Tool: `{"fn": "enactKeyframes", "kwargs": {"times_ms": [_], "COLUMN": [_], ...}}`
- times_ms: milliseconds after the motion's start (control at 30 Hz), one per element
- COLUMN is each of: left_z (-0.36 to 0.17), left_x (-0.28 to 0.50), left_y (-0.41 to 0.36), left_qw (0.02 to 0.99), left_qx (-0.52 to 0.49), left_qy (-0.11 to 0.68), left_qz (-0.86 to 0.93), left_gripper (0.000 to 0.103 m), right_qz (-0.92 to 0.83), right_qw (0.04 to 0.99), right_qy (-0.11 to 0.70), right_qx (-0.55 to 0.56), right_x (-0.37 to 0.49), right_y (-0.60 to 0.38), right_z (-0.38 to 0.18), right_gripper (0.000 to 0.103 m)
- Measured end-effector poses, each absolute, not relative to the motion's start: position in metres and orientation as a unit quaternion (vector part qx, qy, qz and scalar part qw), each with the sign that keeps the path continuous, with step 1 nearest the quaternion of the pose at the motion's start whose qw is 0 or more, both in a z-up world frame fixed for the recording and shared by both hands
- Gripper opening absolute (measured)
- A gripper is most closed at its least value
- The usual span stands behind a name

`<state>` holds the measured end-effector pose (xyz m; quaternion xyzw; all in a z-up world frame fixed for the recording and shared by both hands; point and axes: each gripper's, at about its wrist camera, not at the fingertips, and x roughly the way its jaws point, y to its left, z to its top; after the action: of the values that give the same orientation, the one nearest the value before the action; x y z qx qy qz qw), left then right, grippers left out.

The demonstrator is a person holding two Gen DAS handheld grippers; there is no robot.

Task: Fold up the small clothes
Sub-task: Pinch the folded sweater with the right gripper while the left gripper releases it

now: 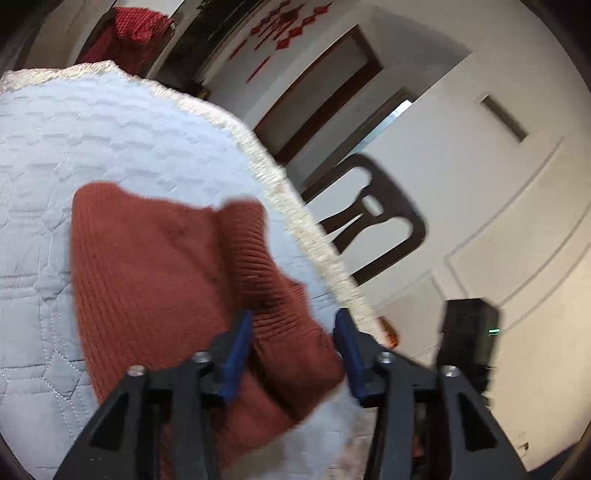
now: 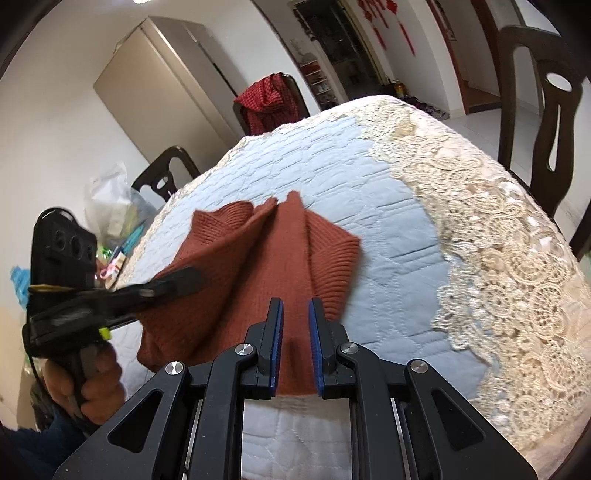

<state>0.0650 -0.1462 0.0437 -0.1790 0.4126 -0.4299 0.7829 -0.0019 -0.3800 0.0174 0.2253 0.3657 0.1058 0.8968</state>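
While jaws stand apart, rust sweater (image 2: 258, 266) nears the tablecloth's left edge (image 2: 155, 225).

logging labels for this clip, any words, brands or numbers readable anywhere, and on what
None can be read.
Red wall hangings: ornament shapes only, too blurred for characters.
Black device: a green light, no legible text.
Rust knitted garment and quilted table cover: no print or tag visible.
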Motion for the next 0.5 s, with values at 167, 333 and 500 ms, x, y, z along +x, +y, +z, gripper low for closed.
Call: {"fn": "enactKeyframes", "kwargs": {"times_ms": [167,333,500], "left_z": [0.055,0.039,0.025], "left_x": [0.061,0.068,0.067], "left_y": [-0.126,-0.103,-0.091], "left_qw": [0.811,0.834,0.837], "left_qx": [-0.166,-0.16,-0.169], "left_qy": [0.384,0.392,0.394], "left_qz": [-0.409,-0.354,-0.34], "left_gripper": [0.051,0.051,0.051], "right_qz": [0.153,0.214,0.256], "right_qw": [0.88,0.85,0.819], "right_qy": [0.347,0.346,0.365], "right_qx": [0.285,0.334,0.361], "right_x": [-0.004,-0.006,-0.001], "right_y": [-0.393,-0.391,-0.383], "right_z": [0.015,0.01,0.002], "right_gripper": [0.027,0.051,0.052]}}
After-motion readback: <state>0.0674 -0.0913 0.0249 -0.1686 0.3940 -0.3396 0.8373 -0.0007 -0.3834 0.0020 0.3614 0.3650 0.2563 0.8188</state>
